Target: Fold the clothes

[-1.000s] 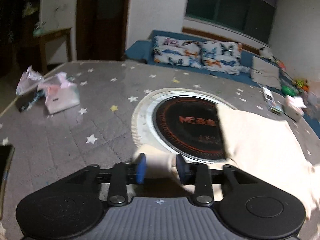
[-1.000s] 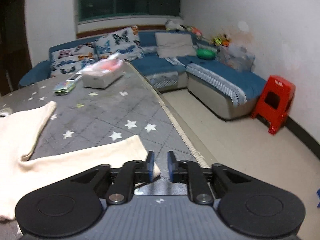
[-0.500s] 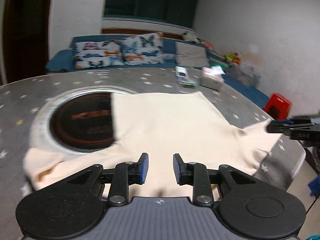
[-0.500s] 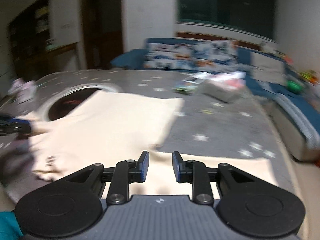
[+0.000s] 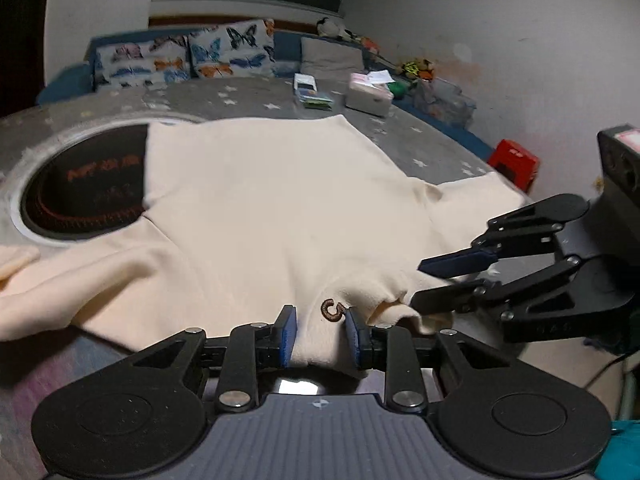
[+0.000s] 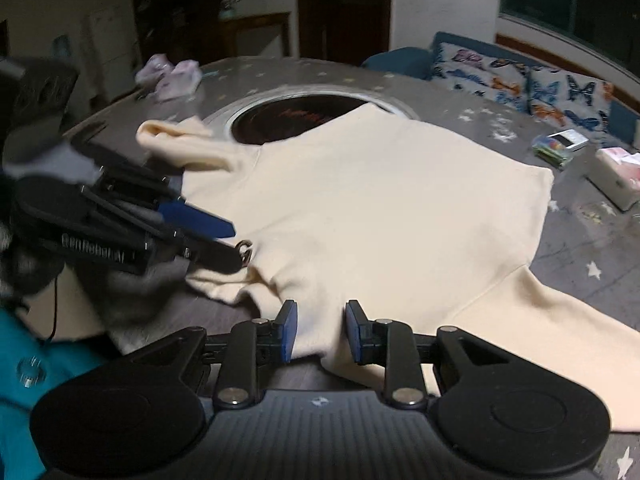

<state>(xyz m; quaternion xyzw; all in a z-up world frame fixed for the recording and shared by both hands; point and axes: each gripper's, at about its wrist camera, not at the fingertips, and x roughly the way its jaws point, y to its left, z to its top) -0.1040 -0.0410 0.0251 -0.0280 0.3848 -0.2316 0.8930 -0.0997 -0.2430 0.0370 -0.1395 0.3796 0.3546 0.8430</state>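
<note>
A cream sweatshirt (image 5: 260, 208) is spread flat on the round table (image 5: 424, 148) w/ grey star-print cover, its far edge overlapping the dark hotplate (image 5: 84, 184) set in the table's centre. Both sleeves are laid out to the sides. The near hem area, w/ a small brown mark (image 5: 332, 310), is bunched at the table edge. The left gripper (image 5: 320, 336) is seen w/ jaws apart, cloth lying between the blue pads but not pinched. The right gripper (image 6: 320, 330) is likewise parted, astride a fold of the near edge, approx. beside the left one. A tissue box (image 5: 368, 96) is placed at the far side
</note>
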